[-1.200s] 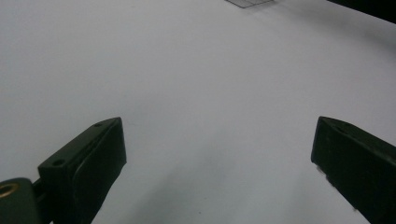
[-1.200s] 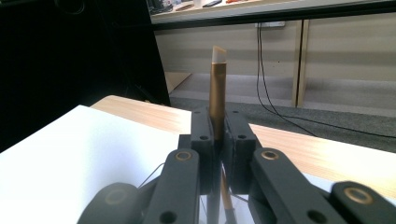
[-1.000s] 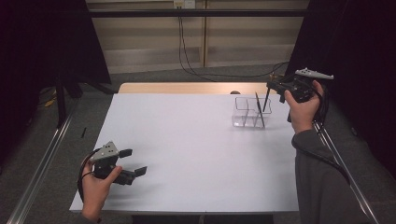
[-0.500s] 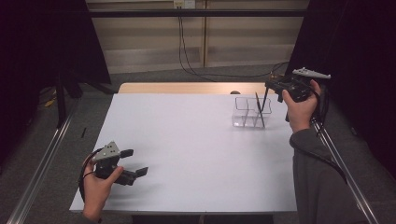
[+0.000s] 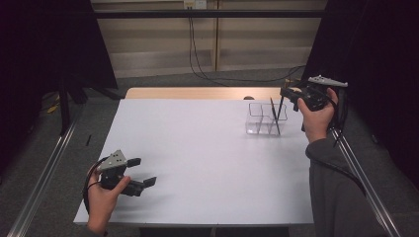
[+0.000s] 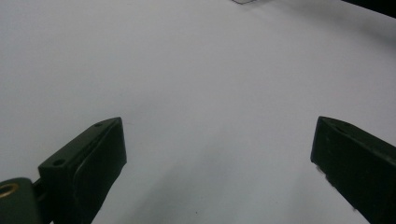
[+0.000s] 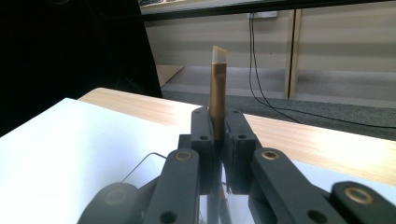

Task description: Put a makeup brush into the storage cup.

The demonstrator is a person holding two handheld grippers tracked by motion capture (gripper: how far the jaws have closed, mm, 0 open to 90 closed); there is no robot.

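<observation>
Upright, slim gold-brown pen point(image 7: 217, 95) (pale slanted tip) between right gripper point(image 7: 217, 140) fingers.

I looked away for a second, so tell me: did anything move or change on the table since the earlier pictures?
Nothing visibly changed. The right gripper keeps its fingers shut on the thin dark stick standing in the clear divided box. The left gripper stays open, low over the white table.

Count on your table

You have one clear divided holder point(image 5: 262, 118), one slim brown stick point(image 7: 217, 93), and two grippers.
</observation>
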